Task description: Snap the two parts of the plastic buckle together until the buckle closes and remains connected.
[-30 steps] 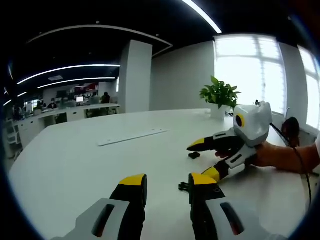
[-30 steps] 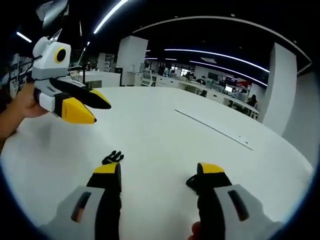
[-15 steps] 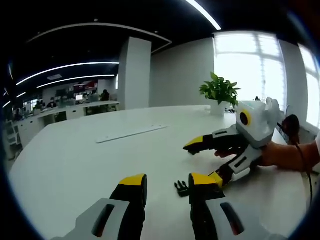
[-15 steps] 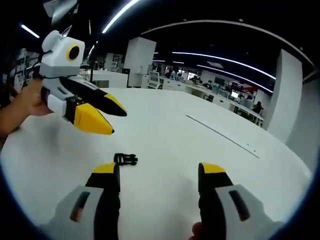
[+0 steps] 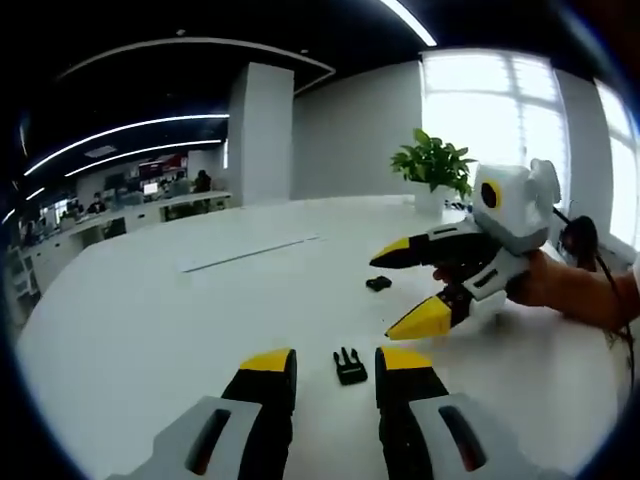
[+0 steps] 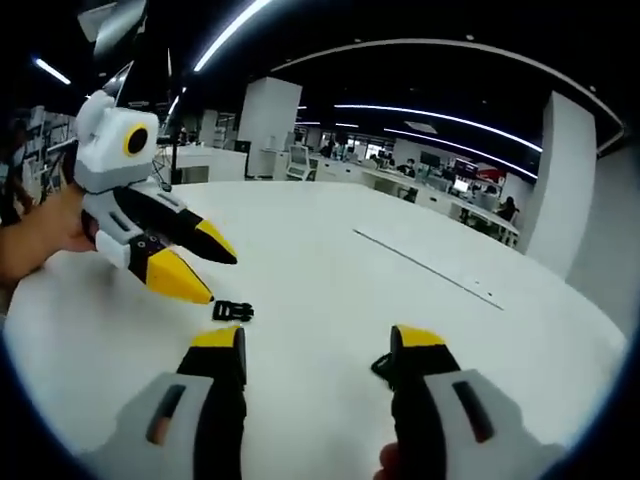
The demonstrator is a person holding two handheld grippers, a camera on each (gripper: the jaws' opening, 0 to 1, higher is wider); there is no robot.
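Two small black buckle parts lie apart on the white table (image 5: 150,320). One part (image 5: 349,364) sits just ahead of my left gripper (image 5: 335,365), between its open yellow-tipped jaws; the right gripper view has it (image 6: 232,311) beside the left gripper's (image 6: 212,275) lower tip. The other part (image 5: 378,283) lies farther off, under the open jaws of my right gripper (image 5: 395,295). In the right gripper view that part (image 6: 381,366) peeks out by the right-hand jaw of my right gripper (image 6: 316,340). Neither gripper holds anything.
A long flat white strip (image 5: 250,253) lies across the table farther back. A potted plant (image 5: 435,170) stands at the far edge by the window. A person's hand (image 5: 560,285) holds the right gripper, a dark cable trailing behind. Office desks and a pillar stand beyond.
Both hands have shifted. The near buckle part now shows between the left jaws instead of behind one, and the far part shows again under the right gripper. Both grippers stay open.
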